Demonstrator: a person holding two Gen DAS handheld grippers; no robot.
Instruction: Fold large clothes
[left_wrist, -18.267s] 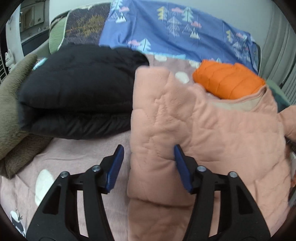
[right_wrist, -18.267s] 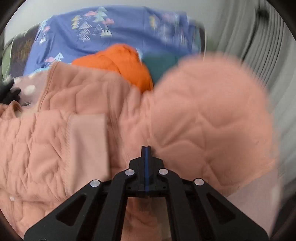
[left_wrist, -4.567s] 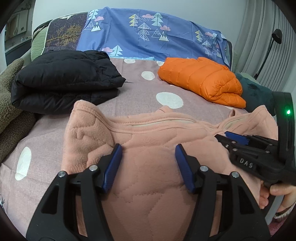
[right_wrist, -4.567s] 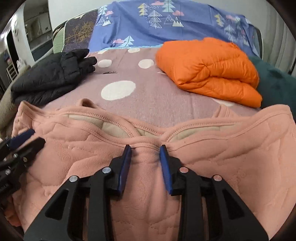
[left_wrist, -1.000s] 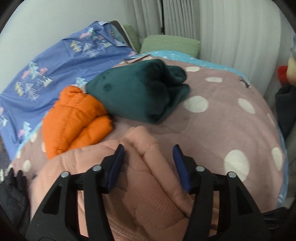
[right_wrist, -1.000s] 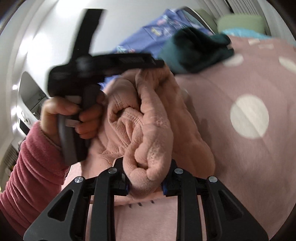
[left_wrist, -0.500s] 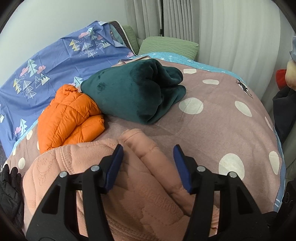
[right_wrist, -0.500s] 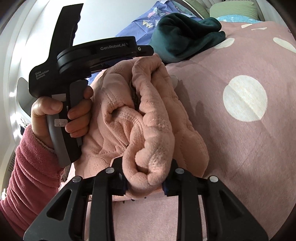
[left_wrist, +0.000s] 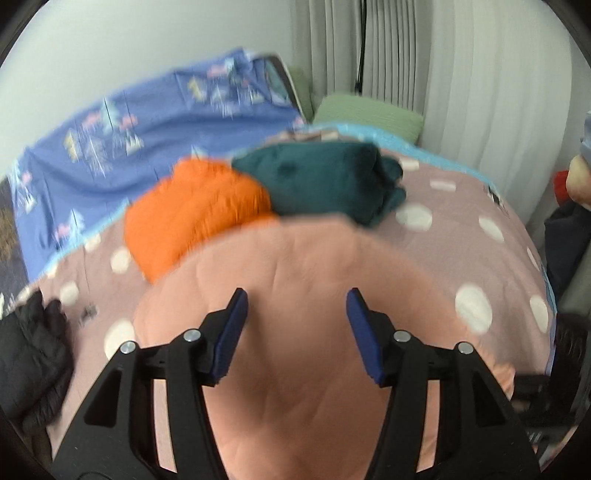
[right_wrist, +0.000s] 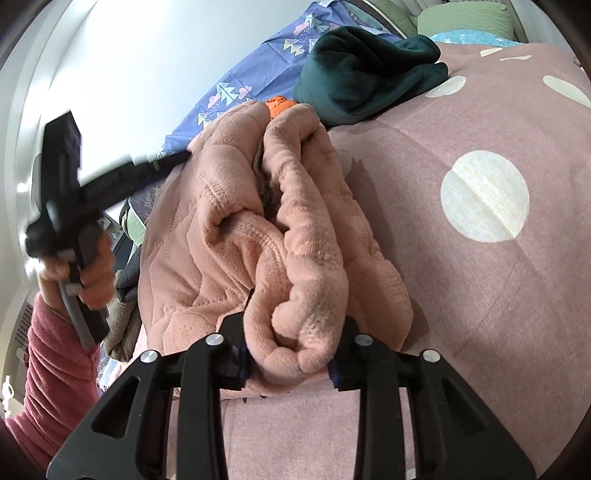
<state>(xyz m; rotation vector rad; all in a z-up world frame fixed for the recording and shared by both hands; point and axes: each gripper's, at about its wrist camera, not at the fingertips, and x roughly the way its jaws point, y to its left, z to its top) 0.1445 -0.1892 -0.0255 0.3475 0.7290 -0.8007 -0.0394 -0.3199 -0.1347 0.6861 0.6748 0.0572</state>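
Observation:
The pink quilted garment (left_wrist: 303, 266) lies bunched on the bed, blurred in the left wrist view. My left gripper (left_wrist: 296, 295) hovers over its broad top face with the jaws opening and nothing pinched between the blue pads. In the right wrist view a thick rolled fold of the garment (right_wrist: 295, 295) fills the gap of my right gripper (right_wrist: 291, 363). Those jaws are opening, but the fabric still bulges against both fingers. A person's hand (right_wrist: 92, 269) in a red sleeve holds the left gripper's handle at the left, blurred by motion.
The pink spotted bedspread (left_wrist: 461, 236) carries a folded orange jacket (left_wrist: 192, 210), a dark green bundle (left_wrist: 325, 181) and a black jacket (left_wrist: 29, 362). A blue patterned sheet (left_wrist: 129, 122) and a green pillow (left_wrist: 369, 114) lie behind, with curtains (left_wrist: 461, 74) on the right.
The left gripper pulled back from the garment's far edge, and its jaws stand a little wider. The right gripper's jaws have widened around the rolled fold; it kept its place.

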